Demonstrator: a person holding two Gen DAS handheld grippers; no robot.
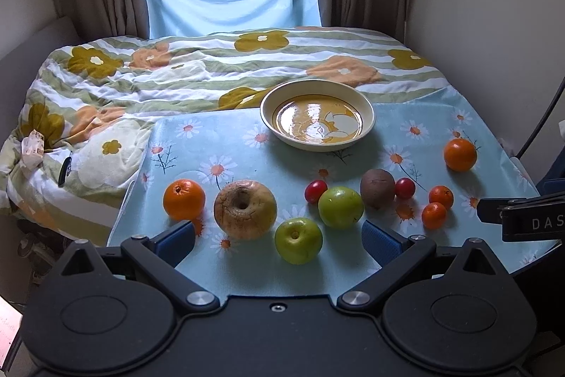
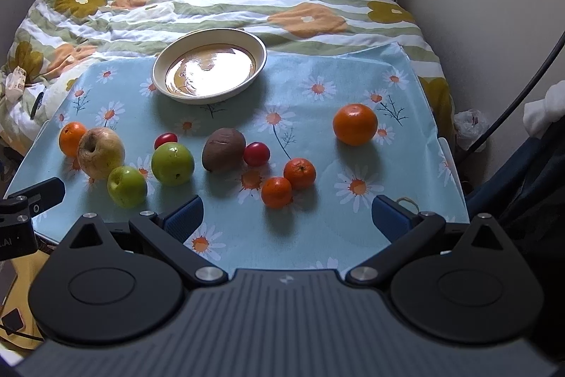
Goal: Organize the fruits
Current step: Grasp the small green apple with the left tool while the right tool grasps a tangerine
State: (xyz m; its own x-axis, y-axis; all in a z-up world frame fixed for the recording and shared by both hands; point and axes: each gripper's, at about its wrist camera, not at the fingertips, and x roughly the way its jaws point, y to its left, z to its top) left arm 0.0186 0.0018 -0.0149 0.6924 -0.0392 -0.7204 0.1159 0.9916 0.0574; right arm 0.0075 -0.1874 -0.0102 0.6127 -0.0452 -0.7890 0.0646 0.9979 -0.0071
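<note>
Fruit loose on table [image 1: 441, 115], all nearer us than empty bowl [image 1: 317, 119]. Green apples [image 1: 298, 240] firm, waxy: grip across middle. Yellow apple [image 1: 245, 209] wrinkled, likely soft. Tomatoes [image 1: 315, 190] burst easily, squeeze lightly. Left claw [image 1: 279, 235] and right claw [image 2: 286, 216] both spread wide, empty. Right claw's body reads "DAS".

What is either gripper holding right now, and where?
Nothing. The left gripper and right gripper are both open and empty; all the fruit lies on the daisy-print cloth.

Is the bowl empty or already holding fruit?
Empty. The bowl shows only its glossy painted bottom in both views; all the fruit lies on the daisy tablecloth.
</note>
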